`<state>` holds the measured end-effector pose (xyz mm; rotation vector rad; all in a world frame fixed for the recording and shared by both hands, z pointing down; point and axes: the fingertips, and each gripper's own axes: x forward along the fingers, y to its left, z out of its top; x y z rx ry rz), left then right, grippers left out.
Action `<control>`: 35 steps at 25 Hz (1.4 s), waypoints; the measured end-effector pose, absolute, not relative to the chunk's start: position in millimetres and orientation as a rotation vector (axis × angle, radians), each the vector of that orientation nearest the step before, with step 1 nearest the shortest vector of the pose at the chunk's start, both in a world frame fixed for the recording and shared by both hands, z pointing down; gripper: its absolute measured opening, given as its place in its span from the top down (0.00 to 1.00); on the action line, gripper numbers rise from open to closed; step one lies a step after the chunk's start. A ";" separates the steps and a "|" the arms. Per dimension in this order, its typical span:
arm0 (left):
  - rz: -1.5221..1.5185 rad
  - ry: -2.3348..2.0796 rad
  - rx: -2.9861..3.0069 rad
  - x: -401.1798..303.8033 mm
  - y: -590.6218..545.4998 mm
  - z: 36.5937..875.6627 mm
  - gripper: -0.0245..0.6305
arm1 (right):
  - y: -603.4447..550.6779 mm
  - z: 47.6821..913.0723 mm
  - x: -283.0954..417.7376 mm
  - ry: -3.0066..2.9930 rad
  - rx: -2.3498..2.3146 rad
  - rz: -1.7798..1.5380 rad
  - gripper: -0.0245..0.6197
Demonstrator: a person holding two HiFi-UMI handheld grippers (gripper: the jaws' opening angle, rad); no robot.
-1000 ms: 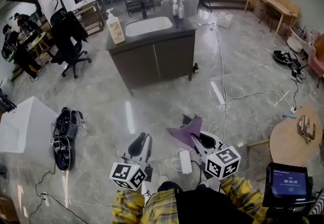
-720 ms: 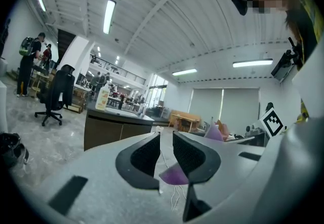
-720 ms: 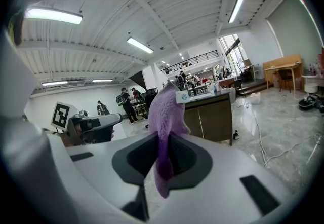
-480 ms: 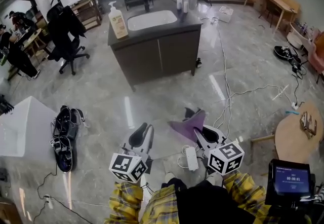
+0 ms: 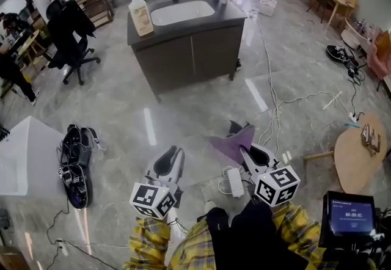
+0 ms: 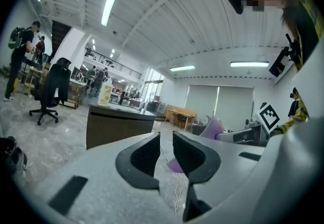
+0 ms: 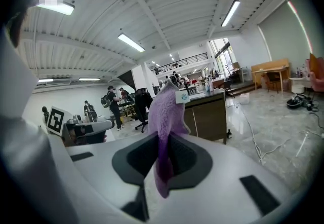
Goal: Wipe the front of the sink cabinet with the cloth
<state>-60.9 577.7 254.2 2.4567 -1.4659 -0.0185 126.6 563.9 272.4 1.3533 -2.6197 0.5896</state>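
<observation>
A: Looking down from the head view, where is the cloth?

B: The purple cloth (image 5: 234,142) sticks up from the right gripper (image 5: 247,154), low in front of the person. The sink cabinet (image 5: 192,58) stands well apart across the shiny floor, with its dark doors facing this way.

A: And the poses?

B: Both grippers are held side by side and aim forward toward the cabinet. The left gripper (image 5: 174,159) carries nothing that I can see here.

A: Does the left gripper view agree?

B: Yes. Its jaws stand close, with a slim gap and nothing between them. The cabinet (image 6: 119,126) shows beyond them, and the cloth (image 6: 212,129) is off to the right.

A: And the right gripper view?

B: The jaws there are clamped on the cloth (image 7: 164,116). It is pinched near its lower edge. A short tail hangs below the pads, and most of it stands up in a soft fold. The cabinet (image 7: 205,111) sits behind it.

A: How will it handle?

B: I judge it light, limp and fuzzy, so it should not slip easily. It will flop and bunch rather than stay flat. The hold low on one edge looks sensible, since it leaves a free flap to press on the doors.
</observation>
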 end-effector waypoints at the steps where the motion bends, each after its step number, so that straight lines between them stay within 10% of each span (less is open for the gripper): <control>1: -0.013 -1.461 2.452 -63.8 576.1 256.2 0.85 | 561.9 273.7 126.9 -2.612 1.366 0.596 0.90; 35: -0.062 -1.854 2.250 22.7 411.6 236.2 0.85 | 353.4 268.1 179.0 -2.814 0.909 0.552 0.90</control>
